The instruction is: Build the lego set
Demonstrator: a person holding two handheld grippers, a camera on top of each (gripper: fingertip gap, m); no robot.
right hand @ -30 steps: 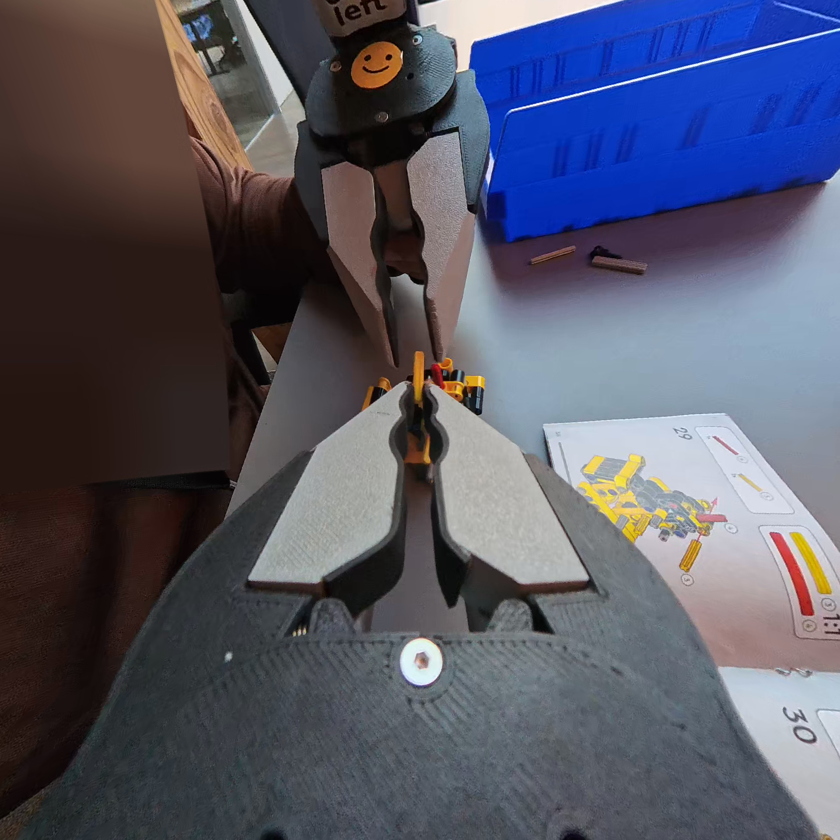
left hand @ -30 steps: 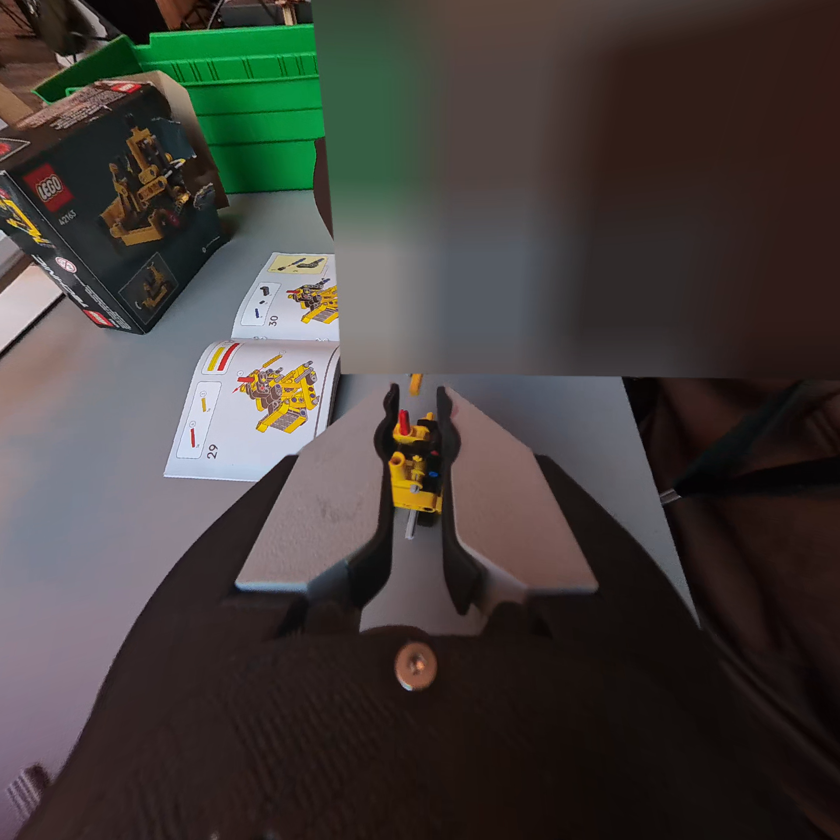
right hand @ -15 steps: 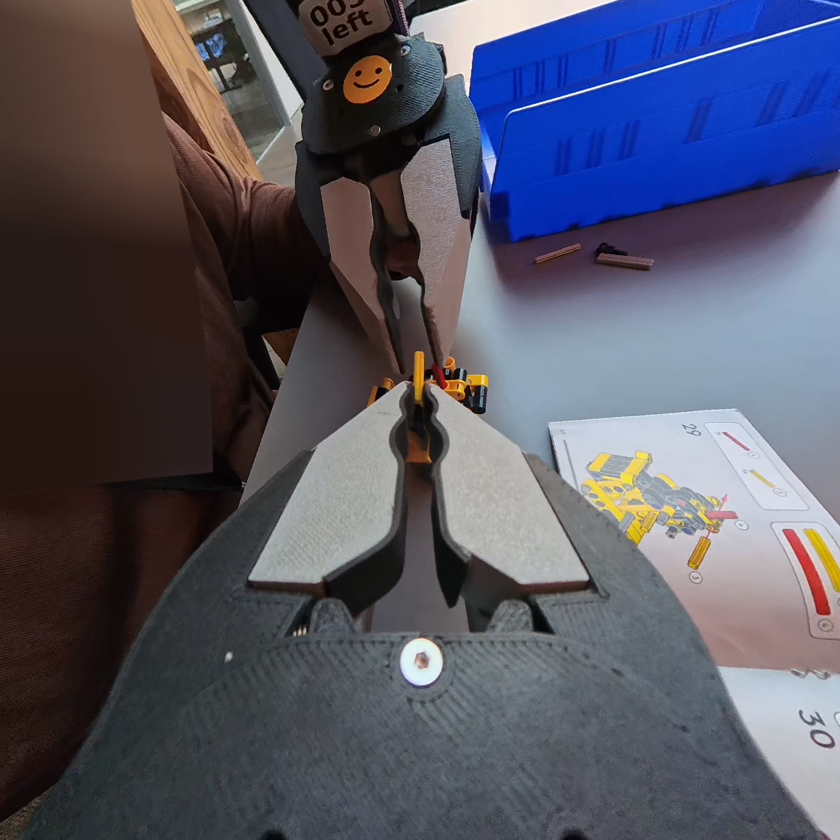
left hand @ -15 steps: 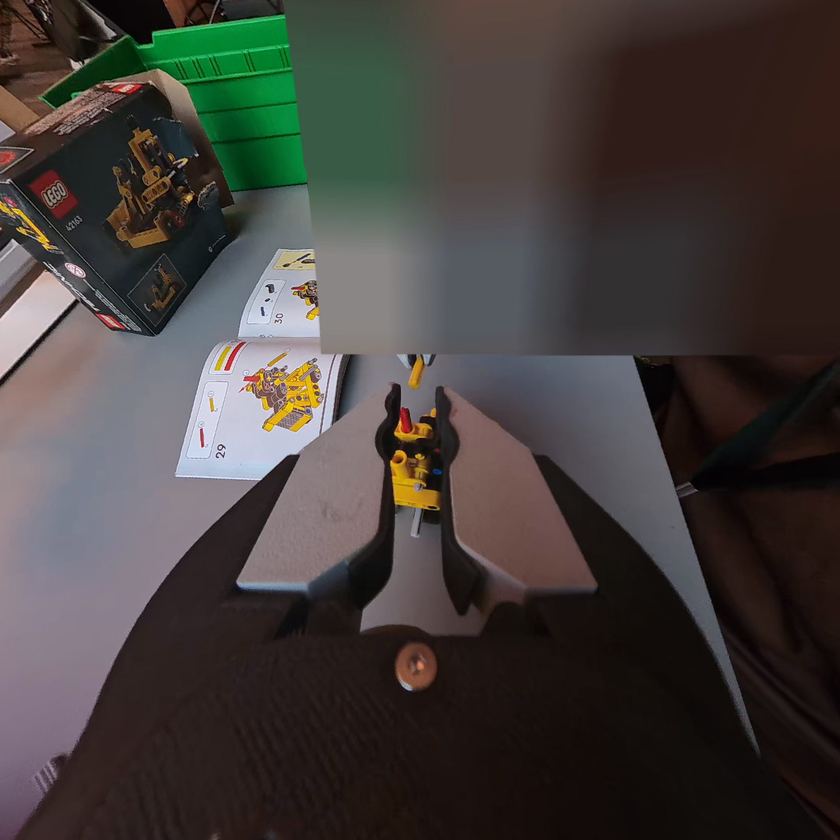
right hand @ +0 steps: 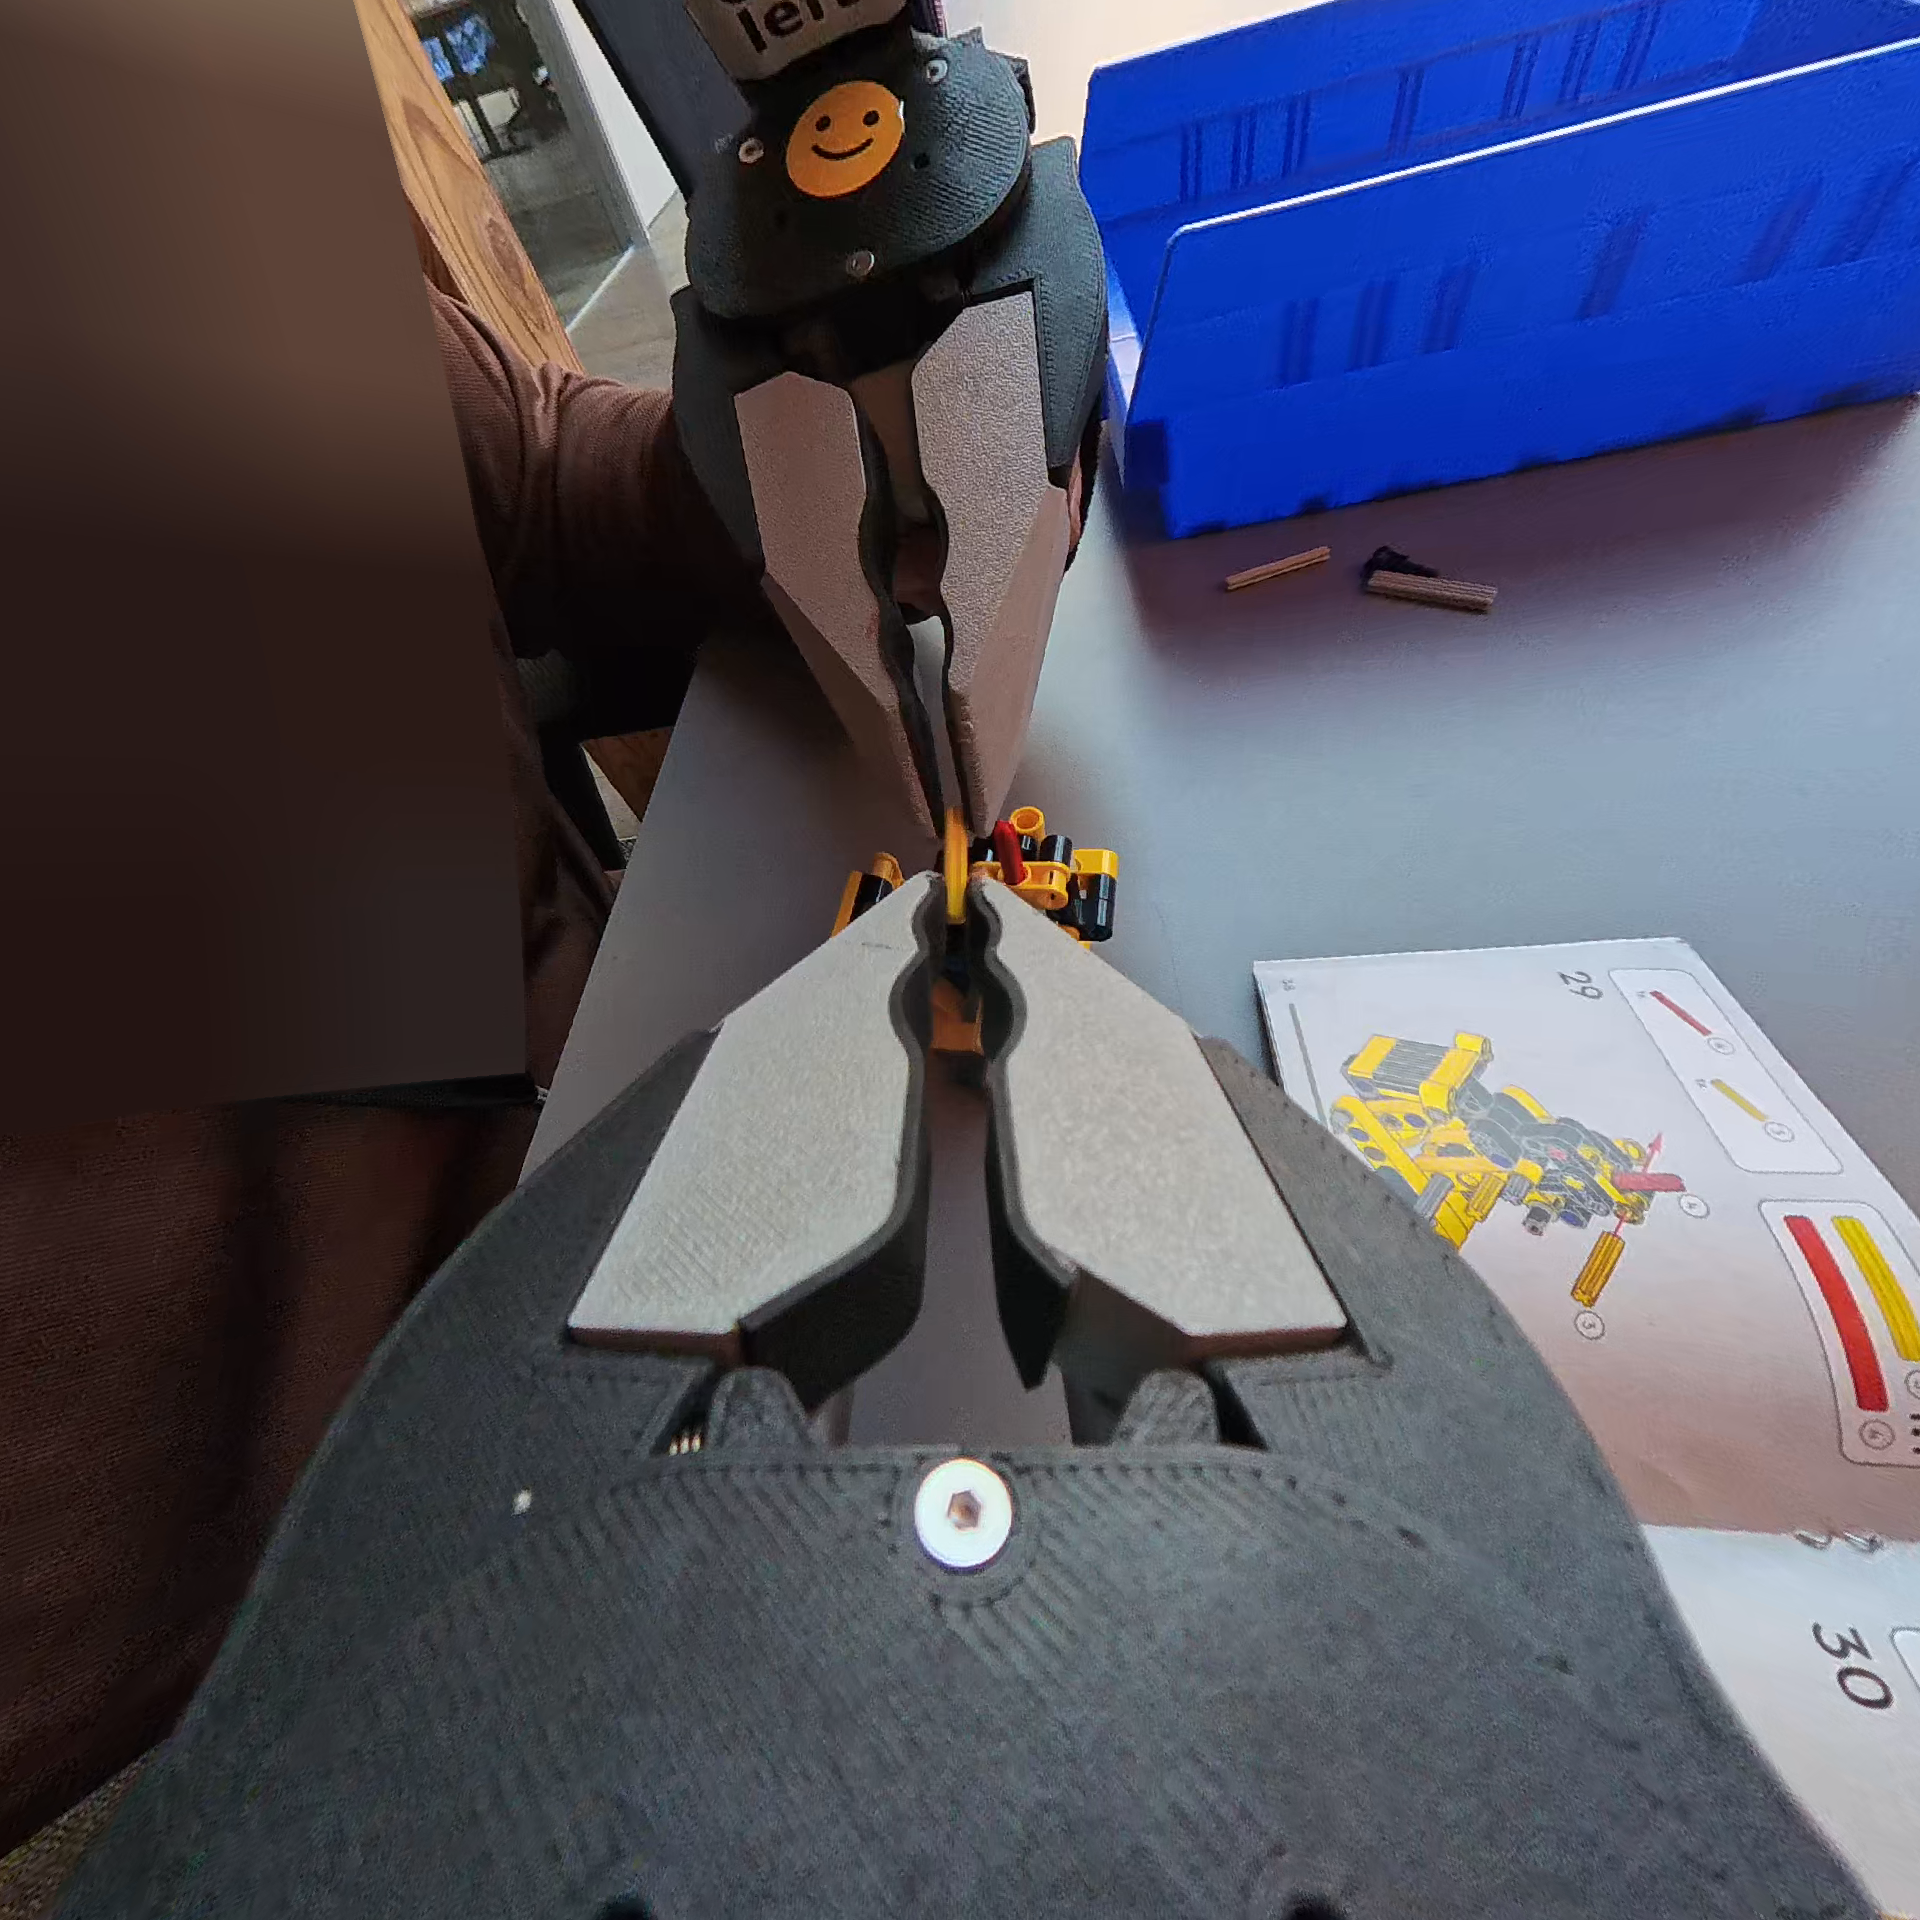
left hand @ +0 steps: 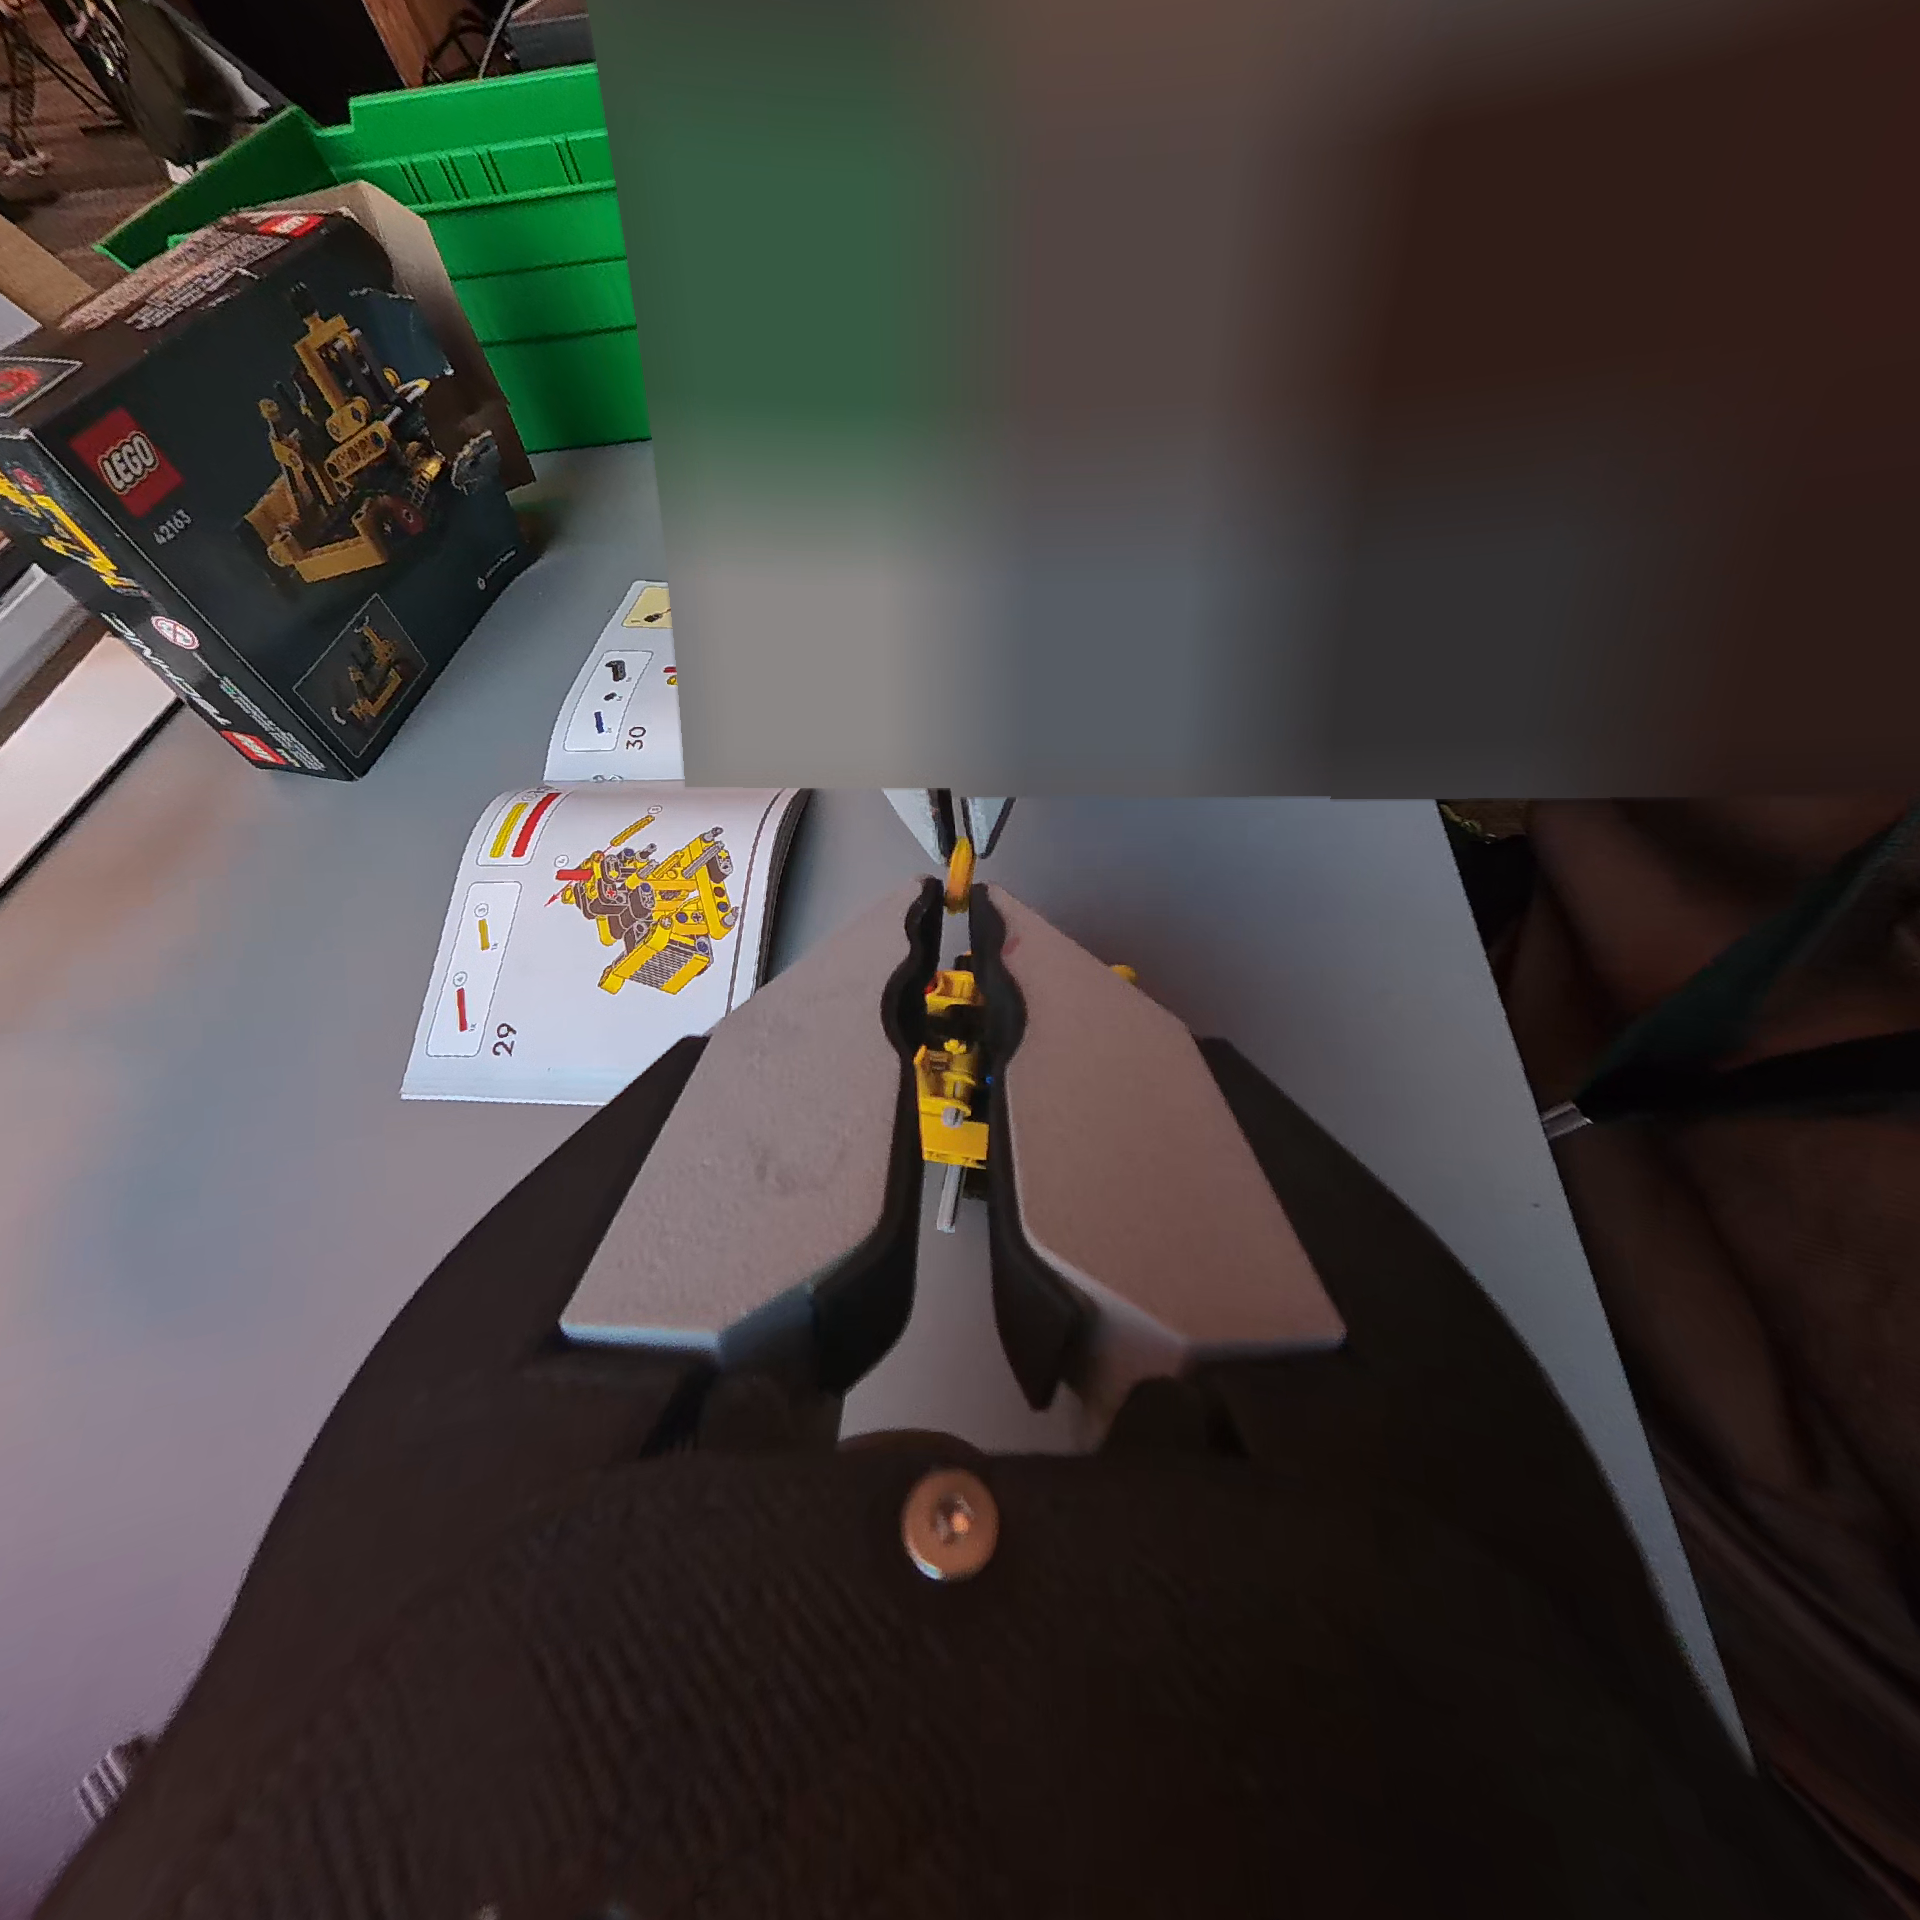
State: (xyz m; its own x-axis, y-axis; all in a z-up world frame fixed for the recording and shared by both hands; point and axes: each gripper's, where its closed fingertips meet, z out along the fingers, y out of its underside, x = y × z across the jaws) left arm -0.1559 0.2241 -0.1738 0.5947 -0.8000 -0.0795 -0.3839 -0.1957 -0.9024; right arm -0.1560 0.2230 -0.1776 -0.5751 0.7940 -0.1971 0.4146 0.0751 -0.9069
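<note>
The right tongs [right hand: 956, 914] are pinched nearly closed on a slim yellow axle [right hand: 954, 868], whose free end pokes out past their tips toward the model [right hand: 1049, 878]. Opposite, the left tongs [left hand: 951, 1023] are drawn in around that small yellow-and-black model, which rests on the grey bench [right hand: 1455, 779] near its edge; whether they truly clamp it or merely bracket it I cannot tell. To seat the axle cleanly, keep it in line with its hole, brace the model firmly against the bench, and push straight without twisting. Just beyond lies the open instruction booklet [right hand: 1621, 1143], with the blue bin [right hand: 1507, 312] farther back.
</note>
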